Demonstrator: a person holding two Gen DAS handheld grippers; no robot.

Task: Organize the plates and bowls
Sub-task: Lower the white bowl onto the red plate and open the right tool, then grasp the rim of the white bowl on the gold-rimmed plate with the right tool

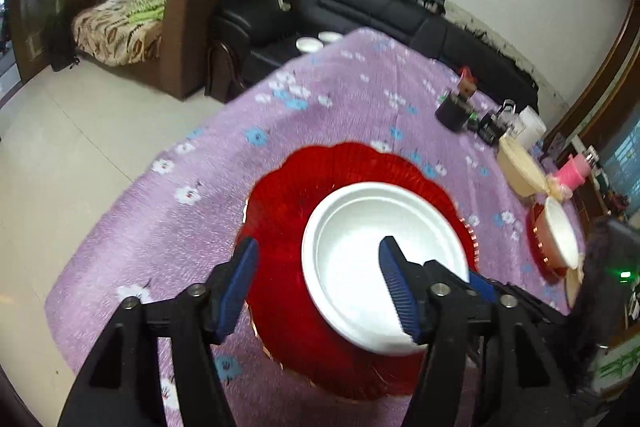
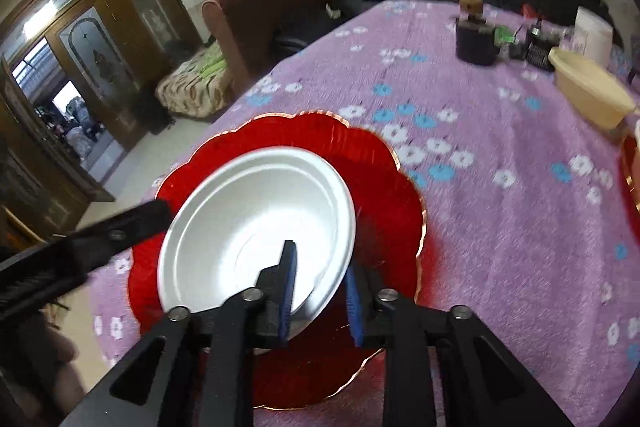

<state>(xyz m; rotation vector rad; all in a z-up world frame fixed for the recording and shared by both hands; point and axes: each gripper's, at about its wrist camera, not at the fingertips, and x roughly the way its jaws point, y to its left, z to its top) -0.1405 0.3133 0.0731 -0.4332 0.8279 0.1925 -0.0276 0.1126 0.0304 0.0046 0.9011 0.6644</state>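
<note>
A white bowl [image 1: 360,247] [image 2: 256,223] sits in a scalloped red plate [image 1: 288,211] [image 2: 384,195] on the purple flowered tablecloth [image 1: 340,99]. My left gripper [image 1: 318,243] is open: one blue pad stands at the plate's left edge, the other inside the bowl, with the bowl's rim between them untouched. My right gripper [image 2: 320,255] is open a little, straddling the bowl's near rim, one pad inside and one outside, with a gap showing. In the right wrist view the left gripper's black finger [image 2: 120,227] reaches the bowl's left rim.
A cream bowl [image 1: 520,167] [image 2: 592,95] and a second red plate [image 1: 534,239] carrying a pink-and-white bowl [image 1: 560,231] lie to the right. A black cup [image 1: 452,111] [image 2: 476,43], small items and a white container [image 2: 594,35] stand at the far right. The table edge drops to floor on the left.
</note>
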